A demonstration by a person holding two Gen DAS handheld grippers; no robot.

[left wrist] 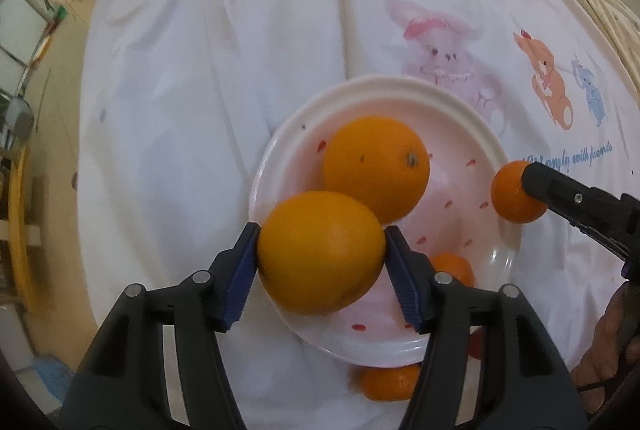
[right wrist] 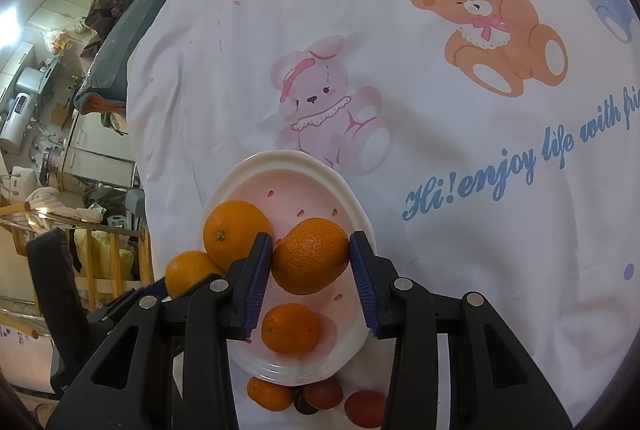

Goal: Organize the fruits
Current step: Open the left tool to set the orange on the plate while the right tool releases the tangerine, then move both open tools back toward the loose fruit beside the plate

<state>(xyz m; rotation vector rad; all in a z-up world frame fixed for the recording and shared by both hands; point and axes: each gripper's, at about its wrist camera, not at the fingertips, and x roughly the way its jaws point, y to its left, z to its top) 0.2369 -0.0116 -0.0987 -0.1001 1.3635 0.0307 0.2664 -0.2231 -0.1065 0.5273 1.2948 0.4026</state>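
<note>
Left gripper (left wrist: 321, 255): we see its blue pads pressed on either side of a big orange (left wrist: 320, 252), which it holds over the near-left part of the bowl (left wrist: 384, 86).
Right gripper (right wrist: 313, 262): we see it holding a smaller, rougher-skinned orange (right wrist: 310, 256) between its blue pads, above the bowl's right half; from the left wrist view only one black finger of it shows at the right, touching that fruit just outside the rim.
Bowl: white, with small red marks on its pinkish inside, standing on the sheet (left wrist: 200, 70).
In the bowl: we count a second big orange (left wrist: 376, 168) lying toward the far side, close behind the one in the left gripper, and a small mandarin (right wrist: 290, 328) lying on the bowl floor near the front rim.
Outside the bowl: another mandarin (right wrist: 270, 394) lies against the near rim on the sheet; just beside it are two red fruits (right wrist: 364, 408) and something dark between them that we cannot make out.
Sheet: white cloth, creased, printed with a pink rabbit (right wrist: 324, 98), a brown bear (right wrist: 496, 30), a blue animal at the edge and blue script.
Person: we see part of a hand (left wrist: 608, 350) at the right edge of the left wrist view, behind the right gripper.
Background: a cluttered room to the left, with piled clothes and a wooden rail; details are too small for us to tell.
</note>
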